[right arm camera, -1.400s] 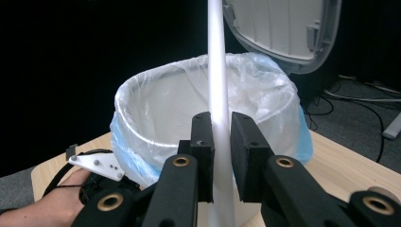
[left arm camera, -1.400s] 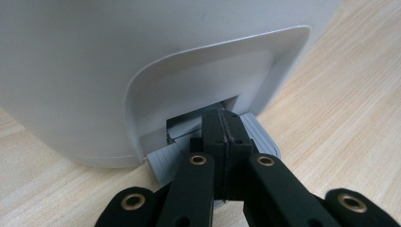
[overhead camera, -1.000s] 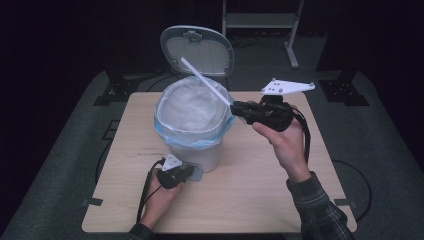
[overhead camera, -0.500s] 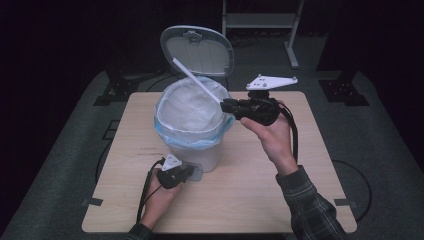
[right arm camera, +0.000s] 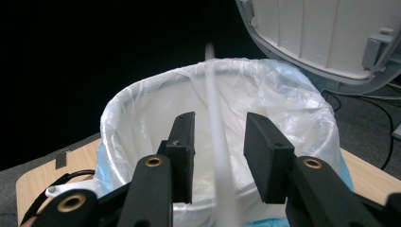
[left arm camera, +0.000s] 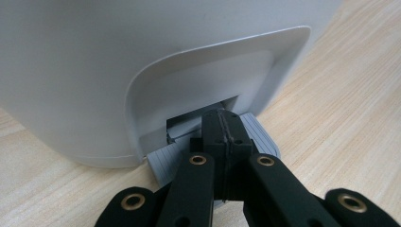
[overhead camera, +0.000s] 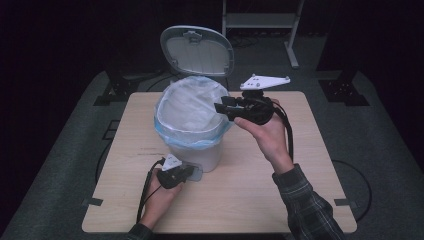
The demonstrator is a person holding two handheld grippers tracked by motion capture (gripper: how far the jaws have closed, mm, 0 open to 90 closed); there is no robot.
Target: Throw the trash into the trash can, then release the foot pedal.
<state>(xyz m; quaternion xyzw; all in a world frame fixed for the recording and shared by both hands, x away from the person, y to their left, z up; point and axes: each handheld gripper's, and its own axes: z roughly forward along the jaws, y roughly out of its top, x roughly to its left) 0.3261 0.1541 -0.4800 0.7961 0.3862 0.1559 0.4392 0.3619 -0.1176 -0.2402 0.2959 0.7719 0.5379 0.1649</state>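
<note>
A white pedal bin (overhead camera: 197,152) with a clear liner (overhead camera: 165,131) folded over its rim stands mid-table, its lid (overhead camera: 197,50) raised. My left gripper (overhead camera: 189,173) is shut, and its joined tips (left arm camera: 222,124) rest on the grey pedal (left arm camera: 265,136) at the bin's base. My right gripper (overhead camera: 223,105) hovers at the bin's right rim, pointing over the mouth. Its jaws have just been opening. A thin white stick (right arm camera: 218,156), blurred, stands between them with a gap on each side. From above, the stick (overhead camera: 202,107) slants into the bin mouth.
The bin stands on a wooden table (overhead camera: 280,200) ringed by dark floor. Black cables (overhead camera: 146,192) trail from both grippers. A metal stand (overhead camera: 260,20) rises behind the table. Bare tabletop lies to the right of the bin and in front of it.
The right jaws have parted. The white stick, earlier jutting up and left from them above the rim, now sits lower, within the bin mouth. The left gripper has stayed on the pedal.
</note>
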